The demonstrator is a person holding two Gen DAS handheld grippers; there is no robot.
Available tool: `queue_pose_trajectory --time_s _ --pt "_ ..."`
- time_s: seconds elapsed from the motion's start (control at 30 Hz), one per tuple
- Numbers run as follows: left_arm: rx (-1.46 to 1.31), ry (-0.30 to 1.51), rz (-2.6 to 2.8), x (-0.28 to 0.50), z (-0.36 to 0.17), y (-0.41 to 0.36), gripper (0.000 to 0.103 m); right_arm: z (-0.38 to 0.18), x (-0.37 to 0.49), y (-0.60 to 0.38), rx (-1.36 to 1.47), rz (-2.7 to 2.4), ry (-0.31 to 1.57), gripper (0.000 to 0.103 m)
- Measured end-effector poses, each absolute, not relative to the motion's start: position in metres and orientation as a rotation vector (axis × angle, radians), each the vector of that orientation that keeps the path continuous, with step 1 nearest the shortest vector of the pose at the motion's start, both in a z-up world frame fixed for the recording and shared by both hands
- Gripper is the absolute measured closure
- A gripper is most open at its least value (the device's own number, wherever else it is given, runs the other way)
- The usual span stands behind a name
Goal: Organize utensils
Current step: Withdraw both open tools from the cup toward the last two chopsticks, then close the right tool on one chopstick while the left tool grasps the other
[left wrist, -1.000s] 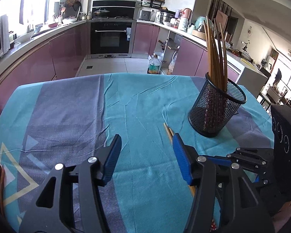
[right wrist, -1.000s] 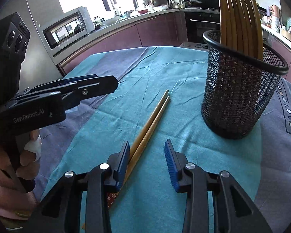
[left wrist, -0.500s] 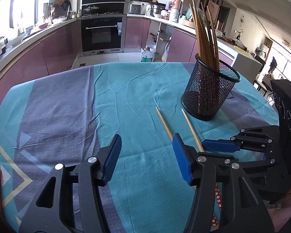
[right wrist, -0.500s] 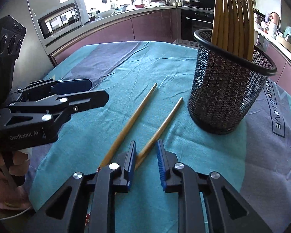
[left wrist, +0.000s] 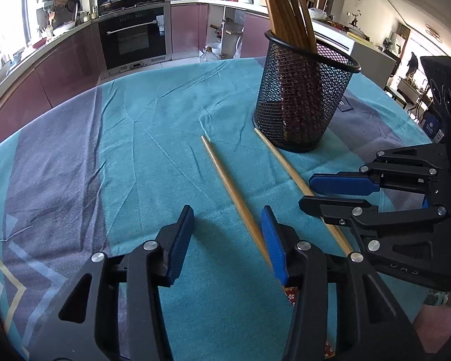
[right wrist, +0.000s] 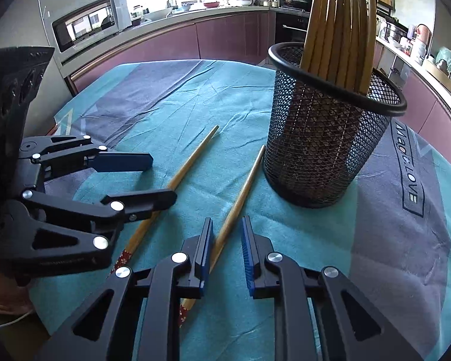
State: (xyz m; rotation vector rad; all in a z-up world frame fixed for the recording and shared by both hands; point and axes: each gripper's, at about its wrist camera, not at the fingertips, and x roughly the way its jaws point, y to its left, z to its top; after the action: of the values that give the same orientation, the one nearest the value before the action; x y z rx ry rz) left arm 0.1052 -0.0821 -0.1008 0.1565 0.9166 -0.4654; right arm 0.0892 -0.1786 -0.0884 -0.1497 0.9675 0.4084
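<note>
Two loose wooden chopsticks lie on the teal tablecloth [left wrist: 135,150] beside a black mesh holder [left wrist: 300,99] [right wrist: 321,150] that has several chopsticks standing in it. My left gripper [left wrist: 227,234] [right wrist: 164,177] is closing, with the left chopstick [left wrist: 225,177] [right wrist: 192,156] between its jaws by the right pad; the pads do not pinch it. My right gripper [right wrist: 227,240] [left wrist: 306,191] has its jaws narrowed around the right chopstick [right wrist: 246,180] [left wrist: 282,162]. That chopstick lies against the left pad, and a gap shows at the right pad.
The holder stands just beyond the chopsticks' far tips. The two grippers sit close side by side near the table's front. Kitchen counters, an oven [left wrist: 135,39] and a microwave [right wrist: 87,27] ring the table at a distance.
The right jaws narrowed around one chopstick and the pair spread apart. My left gripper moved right and down over the other chopstick, and its jaws have narrowed.
</note>
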Motion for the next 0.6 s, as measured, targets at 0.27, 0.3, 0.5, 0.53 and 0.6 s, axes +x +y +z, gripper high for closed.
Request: queue_pose_trajectory --time_s 0.27,0.3,0.5,0.53,0.6 --pt "0.172 0.924 -0.412 0.113 -0.102 -0.088 0.083 -0.088 0.091 -0.183 -0.117 0.407 0.955 0.097" --pt "0.166 0.927 -0.407 0.114 -0.102 -0.087 0.085 -0.088 0.091 -0.184 -0.113 0.407 0.953 0.098" --pt "0.130 0.929 -0.392 0.113 -0.101 -0.085 0.095 -0.084 0.088 -0.192 -0.076 0.423 0.941 0.098" --pt "0.131 0.927 -0.388 0.112 -0.100 -0.085 0.095 -0.082 0.087 -0.193 -0.069 0.428 0.936 0.098" --pt "0.129 0.927 -0.385 0.111 -0.100 -0.085 0.095 -0.079 0.085 -0.197 -0.059 0.436 0.924 0.098"
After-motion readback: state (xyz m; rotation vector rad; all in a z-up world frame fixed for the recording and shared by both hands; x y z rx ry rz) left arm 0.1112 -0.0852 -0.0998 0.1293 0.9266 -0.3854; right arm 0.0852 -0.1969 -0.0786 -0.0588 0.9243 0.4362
